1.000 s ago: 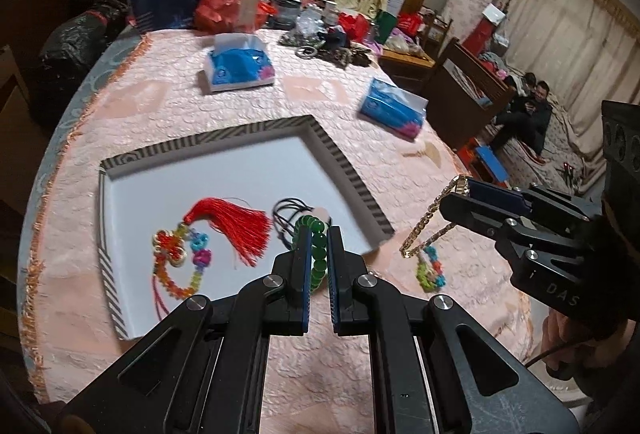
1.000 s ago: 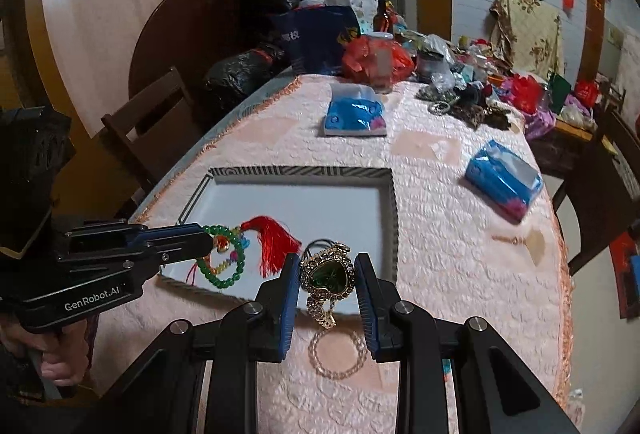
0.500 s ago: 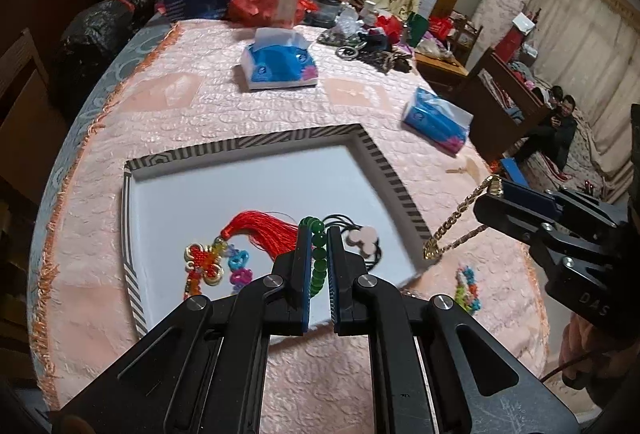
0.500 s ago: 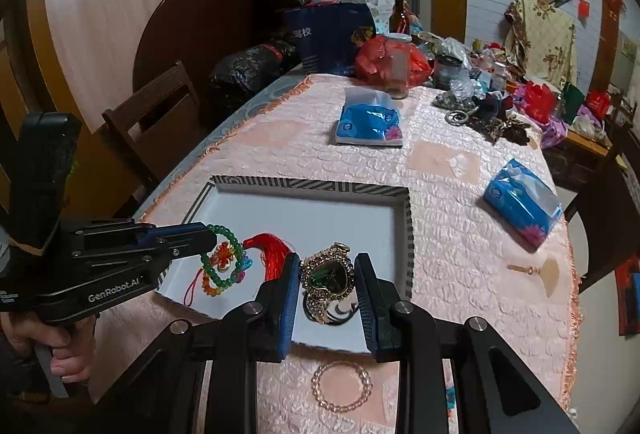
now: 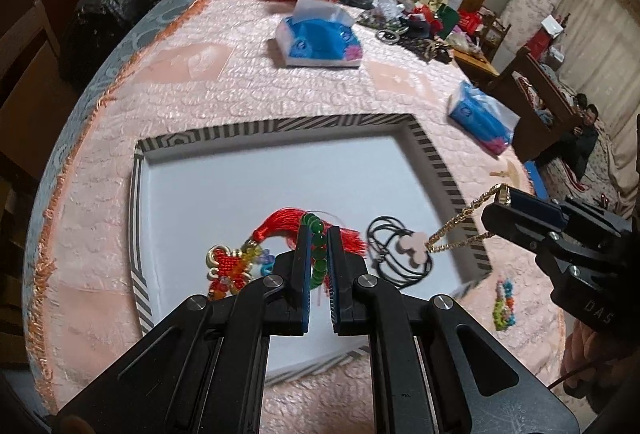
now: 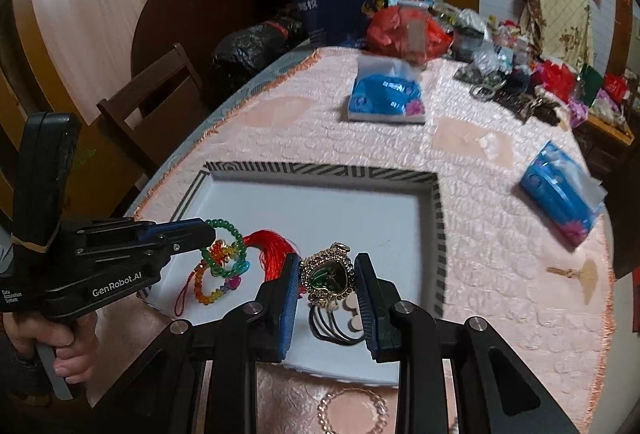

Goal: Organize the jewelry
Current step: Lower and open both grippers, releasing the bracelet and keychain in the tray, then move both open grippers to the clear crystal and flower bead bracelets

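Observation:
A white tray with a striped rim (image 5: 280,124) lies on the pink tablecloth. My left gripper (image 5: 318,230) is shut on a green bead bracelet (image 5: 319,262), held above the tray's near part. In the right wrist view that bracelet (image 6: 232,234) hangs as a loop from the left gripper (image 6: 208,232). My right gripper (image 6: 327,262) is shut on a gold heart-shaped watch with a green face (image 6: 329,276); its gold chain (image 5: 456,230) dangles over the tray's right rim. In the tray lie a red tassel charm (image 5: 276,226) and a black cord necklace (image 5: 394,254).
A colourful bead bracelet (image 5: 504,302) lies on the cloth right of the tray, a gold-toned bracelet (image 6: 352,410) in front of it. Two blue tissue packs (image 5: 320,42) (image 5: 482,120) sit farther back, before clutter. A wooden chair (image 6: 152,102) stands left; a person (image 5: 584,122) sits far right.
Both grippers have moved forward and down over the tray, each keeping its hold. The green bracelet and the gold watch now hang above the tray's near part.

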Motion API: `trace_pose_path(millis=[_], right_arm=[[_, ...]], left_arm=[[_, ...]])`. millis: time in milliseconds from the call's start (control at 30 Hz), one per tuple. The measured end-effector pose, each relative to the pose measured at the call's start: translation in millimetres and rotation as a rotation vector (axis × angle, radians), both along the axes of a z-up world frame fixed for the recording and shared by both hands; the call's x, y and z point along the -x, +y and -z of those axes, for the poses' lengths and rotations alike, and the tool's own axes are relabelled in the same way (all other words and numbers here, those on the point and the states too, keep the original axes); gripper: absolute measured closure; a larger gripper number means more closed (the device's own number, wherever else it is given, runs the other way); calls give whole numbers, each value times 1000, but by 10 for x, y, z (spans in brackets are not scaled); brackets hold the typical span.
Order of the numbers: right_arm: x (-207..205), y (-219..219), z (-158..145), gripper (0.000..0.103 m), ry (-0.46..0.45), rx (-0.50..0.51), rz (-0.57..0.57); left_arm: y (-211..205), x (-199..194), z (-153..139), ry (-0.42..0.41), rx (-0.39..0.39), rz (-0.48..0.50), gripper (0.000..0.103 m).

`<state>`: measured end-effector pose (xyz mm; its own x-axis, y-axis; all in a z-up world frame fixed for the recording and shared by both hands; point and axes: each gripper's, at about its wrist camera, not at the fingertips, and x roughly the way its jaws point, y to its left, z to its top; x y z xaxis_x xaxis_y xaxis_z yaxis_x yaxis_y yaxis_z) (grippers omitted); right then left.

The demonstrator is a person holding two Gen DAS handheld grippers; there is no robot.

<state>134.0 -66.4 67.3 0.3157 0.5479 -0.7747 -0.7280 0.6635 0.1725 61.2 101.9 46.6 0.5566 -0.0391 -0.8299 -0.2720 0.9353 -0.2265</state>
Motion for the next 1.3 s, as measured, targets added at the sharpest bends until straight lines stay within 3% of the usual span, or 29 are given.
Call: trace_pose_path(millis=[300,567,867,933,1000,1067,1167,1233,1300], right_arm=[[-135,176,520,76,113,44,-16],[-196,235,715,76,147,61,-29],[-212,216,679,74,158,34,-20],[-201,168,617,68,140,30,-8],[-191,116,562,54,116,30,8],[-169,-3,481,46,81,40,42],[-121,-200,367,45,33,55,73],[-58,-332,261,42,-28,88,94],[14,-476,124,21,-80,110,121]], left_arm=[[103,-17,462,94,21,-31,97],[156,-3,592,138,11,-55,96],[184,46,576,133,-21,-86,69],[206,78,540,125,-40,-107,62],[213,109,501,116,-55,-118,61],[187,133,459,108,-91,-117,60],[103,194,375,94,-98,-82,59],[-13,246,280,88,-168,-71,57],[-152,297,172,62,-266,-63,56]])
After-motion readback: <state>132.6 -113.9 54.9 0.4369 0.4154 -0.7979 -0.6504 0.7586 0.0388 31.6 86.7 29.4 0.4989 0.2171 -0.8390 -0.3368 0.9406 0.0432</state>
